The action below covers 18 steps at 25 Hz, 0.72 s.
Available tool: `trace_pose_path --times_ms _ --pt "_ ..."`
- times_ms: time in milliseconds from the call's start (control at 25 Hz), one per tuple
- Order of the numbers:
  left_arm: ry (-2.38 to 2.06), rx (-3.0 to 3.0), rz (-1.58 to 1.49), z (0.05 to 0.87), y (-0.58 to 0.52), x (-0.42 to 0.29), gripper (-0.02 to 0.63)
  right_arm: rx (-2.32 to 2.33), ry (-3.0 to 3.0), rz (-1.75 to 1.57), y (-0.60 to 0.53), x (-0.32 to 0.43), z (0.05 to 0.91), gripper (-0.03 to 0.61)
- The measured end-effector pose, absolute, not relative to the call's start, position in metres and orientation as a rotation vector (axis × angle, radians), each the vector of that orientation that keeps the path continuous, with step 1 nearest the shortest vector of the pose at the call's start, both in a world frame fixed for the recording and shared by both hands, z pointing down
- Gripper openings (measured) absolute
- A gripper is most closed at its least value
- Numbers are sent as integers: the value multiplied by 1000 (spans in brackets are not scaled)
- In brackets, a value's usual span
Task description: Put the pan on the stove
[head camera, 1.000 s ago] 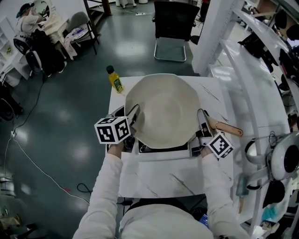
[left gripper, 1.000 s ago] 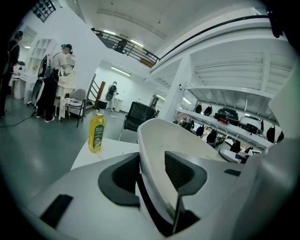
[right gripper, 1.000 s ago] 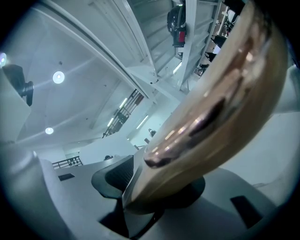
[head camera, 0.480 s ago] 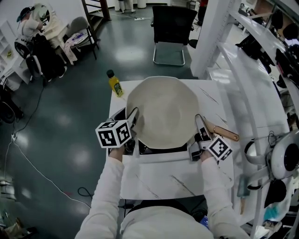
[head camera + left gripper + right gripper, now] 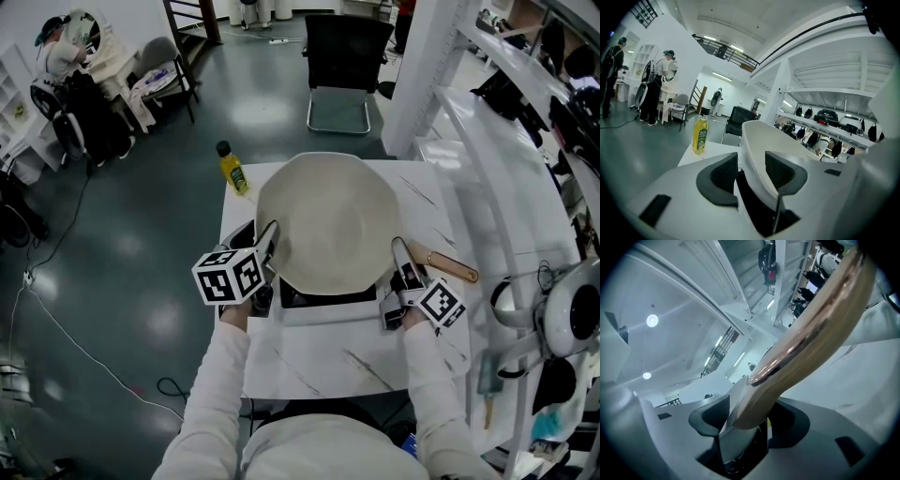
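The wide cream-white round pan (image 5: pixel 328 220) sits on the black stove (image 5: pixel 328 298) in the middle of the frame, on the white marbled tabletop (image 5: pixel 347 361). At the pan's left edge, the left hand-held gripper (image 5: pixel 752 171) is clamped on the rim, with one pad outside the wall and one inside. At the right, the right hand-held gripper (image 5: pixel 747 420) has its jaws opening. The pan's light wooden handle (image 5: pixel 806 333) lies loose between them. A yellow bottle with a black cap (image 5: pixel 232 169) stands at the tabletop's upper-left corner.
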<state>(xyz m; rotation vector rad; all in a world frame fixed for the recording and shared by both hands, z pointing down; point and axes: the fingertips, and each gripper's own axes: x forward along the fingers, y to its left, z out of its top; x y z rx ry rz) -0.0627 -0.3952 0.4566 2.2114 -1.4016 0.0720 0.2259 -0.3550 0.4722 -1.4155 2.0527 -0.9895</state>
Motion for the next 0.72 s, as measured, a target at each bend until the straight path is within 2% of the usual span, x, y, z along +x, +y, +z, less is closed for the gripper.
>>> trace_pose_path --times_ms 720 --pt "-1434 2219 33 442 -361 -63 181 -1417 2066 -1056 -301 215 477 262"
